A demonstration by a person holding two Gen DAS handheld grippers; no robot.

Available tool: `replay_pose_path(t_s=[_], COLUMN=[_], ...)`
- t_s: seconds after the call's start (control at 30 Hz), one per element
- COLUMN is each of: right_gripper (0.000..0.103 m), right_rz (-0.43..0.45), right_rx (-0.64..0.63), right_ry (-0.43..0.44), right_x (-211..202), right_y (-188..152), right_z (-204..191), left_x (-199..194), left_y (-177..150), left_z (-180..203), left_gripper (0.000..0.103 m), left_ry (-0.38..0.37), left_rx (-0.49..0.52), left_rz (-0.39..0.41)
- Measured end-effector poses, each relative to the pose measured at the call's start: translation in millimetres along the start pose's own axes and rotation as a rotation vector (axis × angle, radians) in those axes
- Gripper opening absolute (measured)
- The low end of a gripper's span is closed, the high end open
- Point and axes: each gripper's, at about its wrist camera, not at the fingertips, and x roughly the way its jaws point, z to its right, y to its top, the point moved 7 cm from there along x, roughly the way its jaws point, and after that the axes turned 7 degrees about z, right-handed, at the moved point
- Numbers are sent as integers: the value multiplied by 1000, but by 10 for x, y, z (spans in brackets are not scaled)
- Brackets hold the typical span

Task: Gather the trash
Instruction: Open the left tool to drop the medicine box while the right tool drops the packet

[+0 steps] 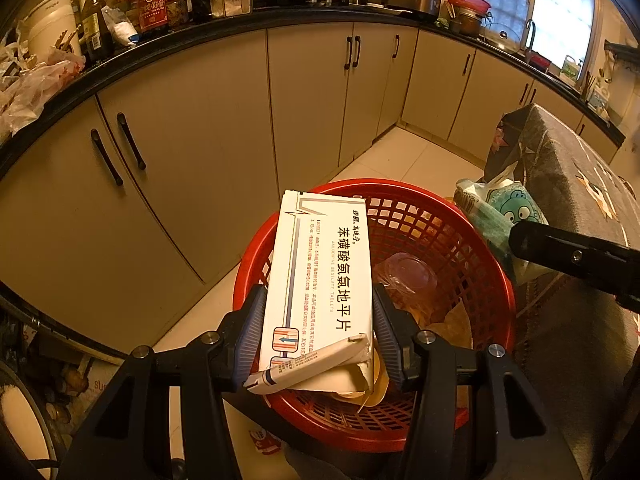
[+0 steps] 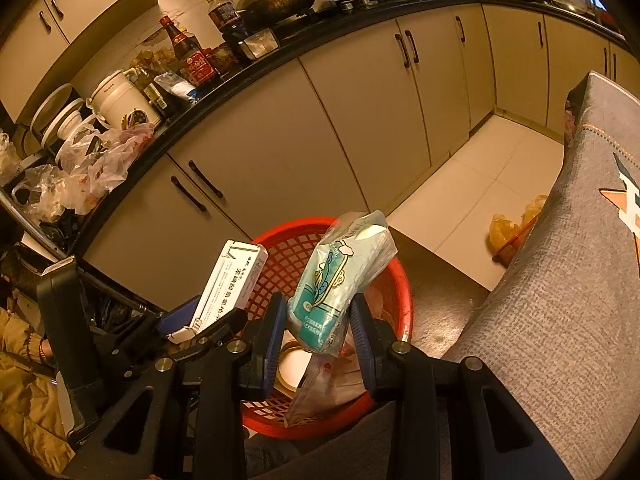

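Note:
My left gripper (image 1: 318, 312) is shut on a white medicine box (image 1: 320, 280) with a torn end flap, held above a red mesh basket (image 1: 496, 280). The basket holds a clear plastic cup (image 1: 408, 276) and paper scraps. My right gripper (image 2: 316, 312) is shut on a teal and white tissue pack (image 2: 340, 280), also over the red basket (image 2: 400, 276). The tissue pack (image 1: 500, 212) and a right finger (image 1: 572, 256) show at the right of the left wrist view. The medicine box (image 2: 230, 284) in the left gripper (image 2: 192, 324) shows at the left of the right wrist view.
Beige cabinets (image 1: 192, 152) under a black counter (image 1: 240, 24) crowded with bottles, pans and plastic bags stand behind. A grey patterned tablecloth (image 2: 560, 280) hangs at the right. A yellow bag (image 2: 512, 228) lies on the tiled floor (image 2: 480, 176). A sleeve (image 2: 24, 380) is at far left.

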Motion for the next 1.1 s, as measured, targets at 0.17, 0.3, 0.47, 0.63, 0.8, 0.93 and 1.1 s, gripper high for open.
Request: replay_pose_path(t_s=[0.17,0.3,0.47,0.63,0.8,0.93,1.1], right_gripper=[36,36,37,38,49,51,52], right_rz=[2,4,2,3,19,23,34], right_rx=[8,11,3,-3,11,29,33], right_ry=[14,23,34,41,53,62,64], right_x=[-3,-7,-9,-8,-36,-53,-72], right_y=[-1,-5,-15,-20,-2,-1,11], right_z=[1,-7,-26,-49,-39,-20,-23], left_x=[-1,2,3,9,8,12,-12], left_y=[-2,-4,-13,-34,-31,-52,-81], left_z=[-6,-18,-33,-43,-63,-91,-107], left_gripper=[51,51,51,51,51,52,59], left_ry=[6,8,8,7,2,-11,-10], left_rx=[-1,-4,-10,-17,-33,-57,-74], left_rz=[1,-2,-3,-8,-9,-22,-32])
